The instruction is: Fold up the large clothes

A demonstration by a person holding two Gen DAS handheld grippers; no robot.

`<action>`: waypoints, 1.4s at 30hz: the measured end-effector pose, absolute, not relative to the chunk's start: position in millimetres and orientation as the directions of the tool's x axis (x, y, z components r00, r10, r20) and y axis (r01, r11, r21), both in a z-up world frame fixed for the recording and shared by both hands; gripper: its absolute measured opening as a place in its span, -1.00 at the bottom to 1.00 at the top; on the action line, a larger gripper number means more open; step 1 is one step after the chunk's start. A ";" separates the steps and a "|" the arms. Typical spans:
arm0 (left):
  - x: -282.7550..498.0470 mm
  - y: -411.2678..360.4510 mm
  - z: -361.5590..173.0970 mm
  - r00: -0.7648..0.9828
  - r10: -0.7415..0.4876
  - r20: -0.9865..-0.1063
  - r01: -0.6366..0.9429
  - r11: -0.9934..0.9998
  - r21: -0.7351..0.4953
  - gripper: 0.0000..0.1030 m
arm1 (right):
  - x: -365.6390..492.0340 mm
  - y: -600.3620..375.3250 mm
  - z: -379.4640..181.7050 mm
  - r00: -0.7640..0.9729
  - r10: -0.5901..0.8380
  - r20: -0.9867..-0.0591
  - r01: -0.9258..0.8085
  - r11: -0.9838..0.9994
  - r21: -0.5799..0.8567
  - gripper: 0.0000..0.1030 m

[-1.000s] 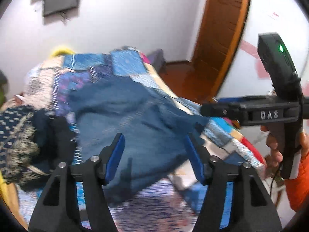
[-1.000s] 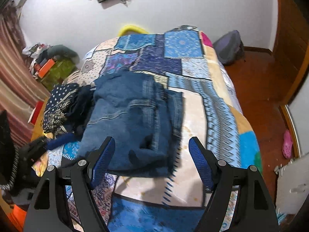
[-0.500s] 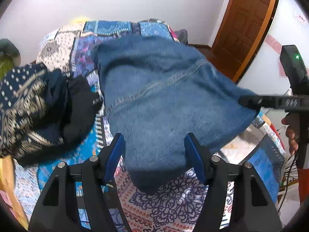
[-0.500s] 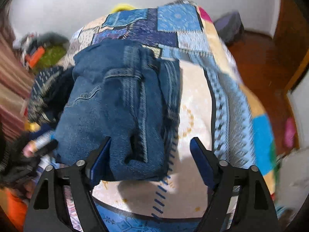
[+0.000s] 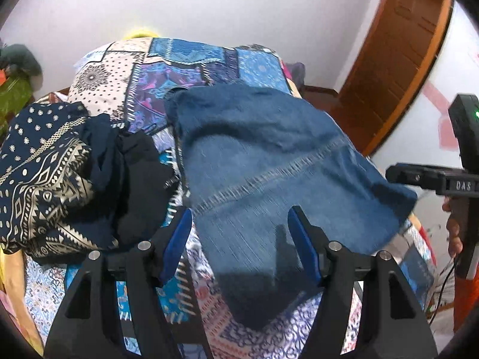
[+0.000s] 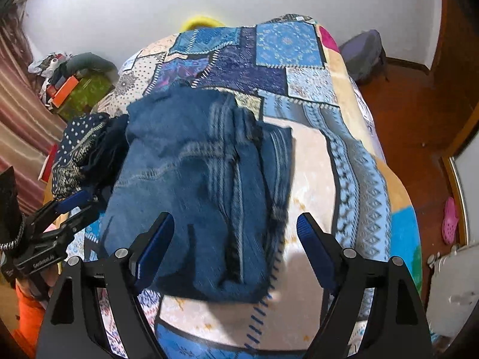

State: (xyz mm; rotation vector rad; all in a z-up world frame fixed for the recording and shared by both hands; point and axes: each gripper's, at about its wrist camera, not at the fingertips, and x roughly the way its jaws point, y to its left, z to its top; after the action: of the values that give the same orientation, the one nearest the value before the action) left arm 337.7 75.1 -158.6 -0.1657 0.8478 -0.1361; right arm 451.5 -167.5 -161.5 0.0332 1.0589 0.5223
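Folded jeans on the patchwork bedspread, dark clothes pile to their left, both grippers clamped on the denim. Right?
Not quite: in both wrist views the left gripper and right gripper are open over the jeans, gripping nothing. Bedspread and clothes pile are right.

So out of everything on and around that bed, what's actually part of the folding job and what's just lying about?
Part of the job:
- folded blue jeans
- left gripper, open
- right gripper, open
- patchwork bedspread they lie on

Just lying about:
- navy patterned cloth and dark garment, heaped beside the jeans
- grey backpack on the floor
- pink shoe
- wooden door
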 end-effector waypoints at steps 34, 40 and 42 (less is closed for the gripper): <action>436.9 130.8 -273.9 0.447 -0.658 -0.607 -0.169 0.604 -0.779 0.52 | 519.7 -168.4 -218.7 0.154 0.585 -0.797 -0.286 0.798 0.530 0.78; 433.7 123.1 -264.7 0.440 -0.643 -0.627 -0.157 0.632 -0.759 0.36 | 523.0 -163.4 -216.7 0.158 0.598 -0.786 -0.335 0.781 0.527 0.39; 432.4 119.4 -257.9 0.438 -0.643 -0.628 -0.150 0.637 -0.756 0.25 | 522.9 -164.9 -217.3 0.135 0.620 -0.773 -0.327 0.764 0.556 0.06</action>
State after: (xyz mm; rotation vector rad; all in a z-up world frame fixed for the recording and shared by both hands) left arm 432.4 119.4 -257.9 -0.8593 1.1016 -0.3586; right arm 522.9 -164.9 -217.3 0.2789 1.2609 0.6990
